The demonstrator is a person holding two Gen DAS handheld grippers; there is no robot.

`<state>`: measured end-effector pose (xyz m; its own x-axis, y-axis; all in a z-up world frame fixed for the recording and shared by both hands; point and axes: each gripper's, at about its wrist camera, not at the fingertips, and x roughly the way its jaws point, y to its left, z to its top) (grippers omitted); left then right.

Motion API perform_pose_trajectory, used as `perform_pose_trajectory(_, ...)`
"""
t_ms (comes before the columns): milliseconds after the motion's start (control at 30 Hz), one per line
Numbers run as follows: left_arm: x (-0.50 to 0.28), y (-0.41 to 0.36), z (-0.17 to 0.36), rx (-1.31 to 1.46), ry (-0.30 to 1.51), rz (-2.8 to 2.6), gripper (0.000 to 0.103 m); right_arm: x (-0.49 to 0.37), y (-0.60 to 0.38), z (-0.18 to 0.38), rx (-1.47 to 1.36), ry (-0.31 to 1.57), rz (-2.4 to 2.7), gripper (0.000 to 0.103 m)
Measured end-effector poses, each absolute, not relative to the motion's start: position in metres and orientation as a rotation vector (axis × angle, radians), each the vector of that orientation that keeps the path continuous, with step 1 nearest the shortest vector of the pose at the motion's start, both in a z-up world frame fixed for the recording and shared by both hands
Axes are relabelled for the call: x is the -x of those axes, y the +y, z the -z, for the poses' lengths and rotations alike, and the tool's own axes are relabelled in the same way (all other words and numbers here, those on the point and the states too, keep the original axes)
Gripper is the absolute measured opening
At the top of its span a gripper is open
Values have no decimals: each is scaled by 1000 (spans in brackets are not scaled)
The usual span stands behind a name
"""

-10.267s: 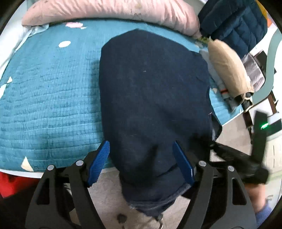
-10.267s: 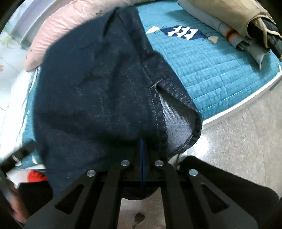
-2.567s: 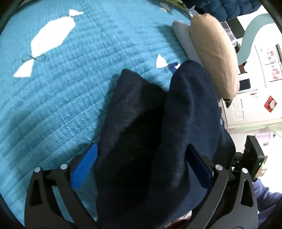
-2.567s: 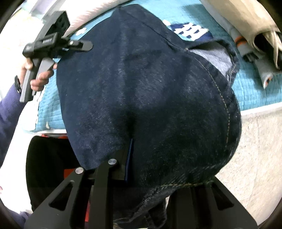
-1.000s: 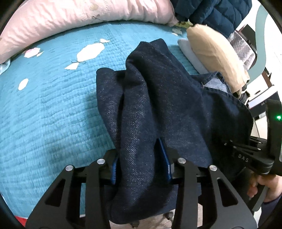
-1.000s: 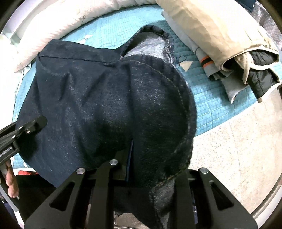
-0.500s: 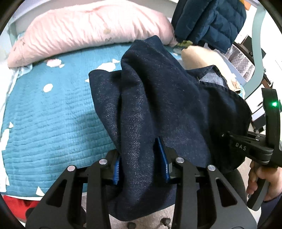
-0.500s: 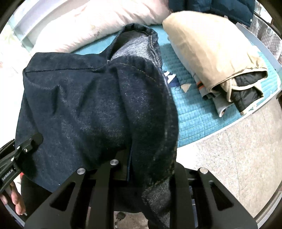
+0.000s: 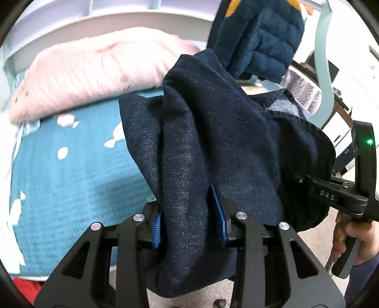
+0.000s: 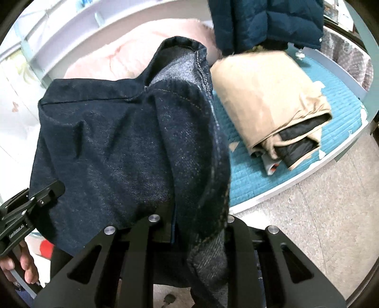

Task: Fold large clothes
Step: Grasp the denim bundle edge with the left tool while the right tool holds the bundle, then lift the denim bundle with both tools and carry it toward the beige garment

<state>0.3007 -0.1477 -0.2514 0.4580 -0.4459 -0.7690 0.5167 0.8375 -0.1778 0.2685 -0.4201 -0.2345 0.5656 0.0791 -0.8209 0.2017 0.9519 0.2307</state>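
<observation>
1. The bed [image 9: 71,180] is the largest thing below me, covered in a teal quilt stitched in fine ribs with white fish-shaped patches, and its pale edge shows in my right wrist view.
2. A long, soft pink bolster pillow [image 9: 94,68] lies along the bed's far edge.
3. The dark denim garment [image 9: 213,132], stiff twill with tan seam stitching and a paler inside face showing at one open hem, hangs bunched in thick folds between my two grippers, lifted above the bed's near edge.
4. A navy quilted puffer jacket [image 10: 265,19] hangs past the bed's far right corner.
5. A folded tan garment [image 10: 267,94], smooth and rounded, with black fabric tucked inside, lies at the bed's right edge.
6. My left gripper [image 9: 189,213] has its ribbed blue pads pressed on a thick fold of the denim.
7. My right gripper [image 10: 191,225] is clamped on the seamed denim edge, which covers most of the jaws.
</observation>
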Motion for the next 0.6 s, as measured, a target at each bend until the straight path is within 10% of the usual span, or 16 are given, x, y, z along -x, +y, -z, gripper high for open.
perform_pose_trajectory(600, -393, -382, 116, -412, 731, 913, 35, -263, -598, 133, -613, 722, 298, 15)
